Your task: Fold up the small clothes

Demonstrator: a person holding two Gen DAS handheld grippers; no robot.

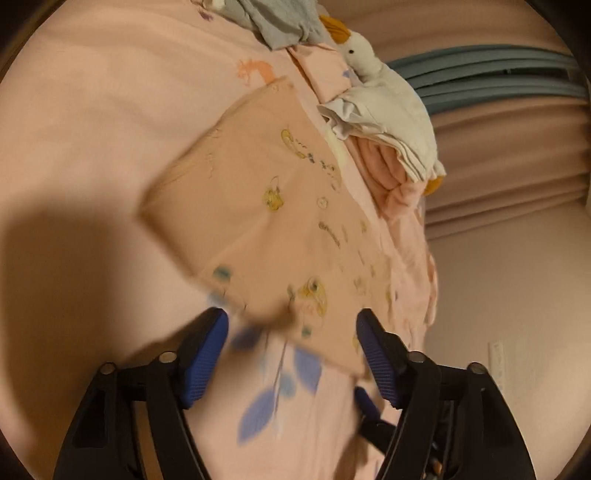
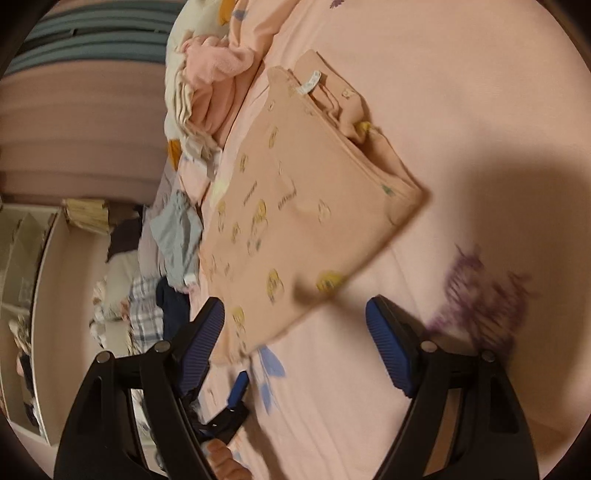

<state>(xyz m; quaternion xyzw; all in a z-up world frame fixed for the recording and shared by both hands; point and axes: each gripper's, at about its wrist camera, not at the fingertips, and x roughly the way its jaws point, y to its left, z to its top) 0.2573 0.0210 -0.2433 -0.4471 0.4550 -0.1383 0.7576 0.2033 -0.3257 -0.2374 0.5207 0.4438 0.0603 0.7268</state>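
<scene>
From the left wrist, our left gripper (image 1: pixel 291 343) stood released, with the folded peach printed cotton garment (image 1: pixel 258 221) lying flat on the pink floral bedsheet (image 1: pixel 92 129); bare sheet spread leftward.

From the right wrist, our right gripper (image 2: pixel 295 332) gaped empty beside the garment's near edge; clear sheet lay rightward.

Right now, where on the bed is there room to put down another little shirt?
The widest bare sheet lies beside the folded peach top, on the side away from the clothes. The other side is crowded: a toy goose, pink clothes and a grey garment sit there.
</scene>
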